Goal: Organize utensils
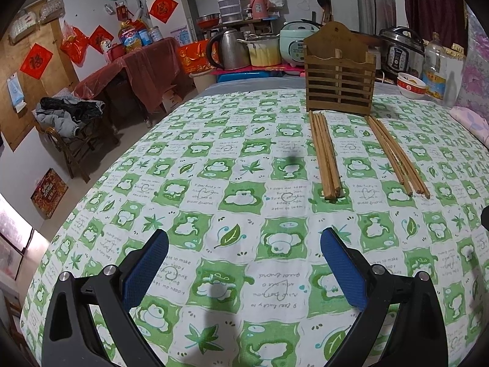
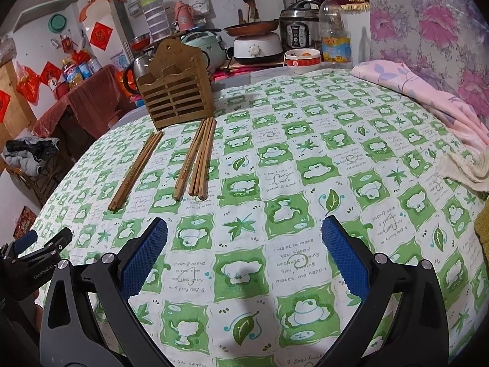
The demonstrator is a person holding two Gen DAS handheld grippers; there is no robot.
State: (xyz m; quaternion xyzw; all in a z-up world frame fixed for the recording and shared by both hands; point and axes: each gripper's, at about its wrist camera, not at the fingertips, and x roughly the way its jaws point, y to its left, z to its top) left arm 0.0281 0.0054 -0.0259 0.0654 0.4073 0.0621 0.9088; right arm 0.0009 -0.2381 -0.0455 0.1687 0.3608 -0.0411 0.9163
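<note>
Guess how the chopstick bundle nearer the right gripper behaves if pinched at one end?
The chopsticks look like stiff wood, so they probably won't flex. They lie loose, unbound, so a pinch may lift some and scatter the rest. They look squared at the thick ends, so they likely roll little on the tablecloth.

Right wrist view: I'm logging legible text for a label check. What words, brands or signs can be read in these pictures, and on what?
"I want to make you happy because seeing you smiling makes me happy": tablecloth.
"GenRobot.AI": left gripper.
Red wall papers: one Chinese character each, too blurred.
Oil bottle label: too blurred.
Pressure cooker panel: too small.
</note>
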